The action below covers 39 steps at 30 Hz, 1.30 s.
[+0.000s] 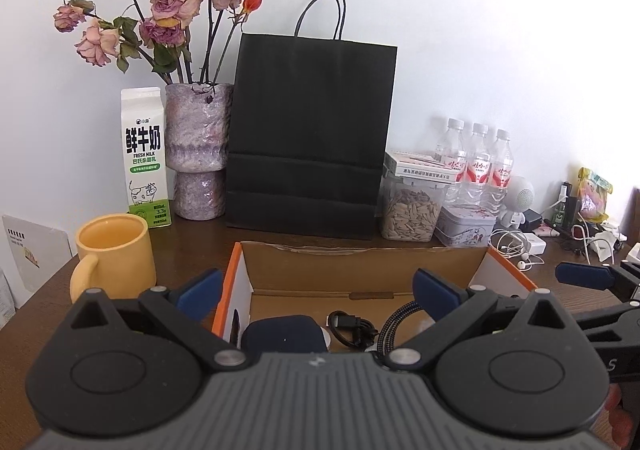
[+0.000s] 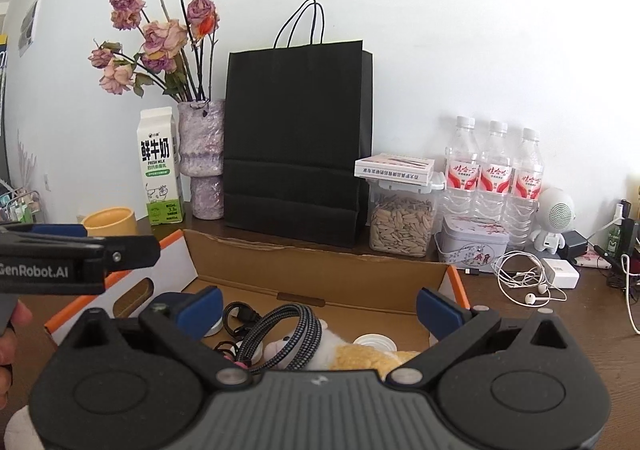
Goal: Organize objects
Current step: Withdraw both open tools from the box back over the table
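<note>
Both wide apart and empty, left gripper (image 1: 316,292) and right gripper (image 2: 318,310) above open cardboard box (image 2: 320,270) on desk (image 1: 192,234); braided cable (image 2: 280,334), plush toy (image 2: 360,354) inside.

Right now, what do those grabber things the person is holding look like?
Each one, the left gripper and right gripper, has a ribbed grey body, two round black discs, black arms with silver pins, and blue pads on its fingers. White letters on the left one's side read GenRobot.AI.
</note>
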{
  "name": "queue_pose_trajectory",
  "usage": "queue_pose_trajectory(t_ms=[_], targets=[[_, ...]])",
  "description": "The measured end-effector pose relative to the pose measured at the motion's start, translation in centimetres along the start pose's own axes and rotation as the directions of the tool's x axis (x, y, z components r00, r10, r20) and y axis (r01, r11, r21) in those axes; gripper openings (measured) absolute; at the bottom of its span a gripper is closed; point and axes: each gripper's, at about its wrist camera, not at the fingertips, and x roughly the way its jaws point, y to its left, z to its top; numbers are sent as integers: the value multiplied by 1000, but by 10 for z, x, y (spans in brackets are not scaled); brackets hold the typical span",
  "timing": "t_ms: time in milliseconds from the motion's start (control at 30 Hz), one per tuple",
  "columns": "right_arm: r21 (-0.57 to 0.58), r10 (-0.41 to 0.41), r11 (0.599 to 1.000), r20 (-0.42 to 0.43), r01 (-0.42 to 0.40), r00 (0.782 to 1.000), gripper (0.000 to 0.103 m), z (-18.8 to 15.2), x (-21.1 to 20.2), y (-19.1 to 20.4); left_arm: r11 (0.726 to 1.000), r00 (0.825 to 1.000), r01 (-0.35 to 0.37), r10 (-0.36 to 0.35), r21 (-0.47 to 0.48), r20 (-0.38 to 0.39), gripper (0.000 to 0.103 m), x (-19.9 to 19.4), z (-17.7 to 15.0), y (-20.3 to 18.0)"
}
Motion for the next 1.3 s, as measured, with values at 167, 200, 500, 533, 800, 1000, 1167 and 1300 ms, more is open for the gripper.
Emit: queue_pose_trajectory(t_ms=[167, 200, 500, 533, 800, 1000, 1167, 1300], targets=[[30, -11, 1000, 18, 11, 1000, 103, -4, -35, -3, 1000, 1000, 7, -7, 4, -6, 103, -31, -10, -1], [34, -13, 999, 18, 13, 1000, 103, -6, -42, -2, 1000, 1000, 13, -13, 4, -9, 103, -38, -13, -1], [21, -19, 1000, 8, 19, 1000, 103, -39, -111, 12, 1000, 999, 25, -25, 18, -26, 103, -94, -38, 1], [18, -19, 1000, 4, 19, 1000, 103, -43, -118, 14, 1000, 999, 25, -24, 19, -28, 103, -99, -40, 2], [9, -27, 1000, -39, 28, 999, 103, -73, -158, 23, 999, 998, 26, -23, 36, -55, 103, -131, -62, 4], [-10, -28, 1000, -77, 27, 997, 103, -94, -177, 27, 999, 997, 15, -12, 43, -77, 103, -148, -85, 8], [-42, -19, 999, -114, 15, 993, 100, -112, -190, 31, 998, 996, 29, -24, 62, -86, 103, -164, -102, 9], [-37, -5, 999, -143, -1, 990, 87, -127, -199, 32, 998, 994, 29, -23, 61, -105, 103, -171, -113, 11]])
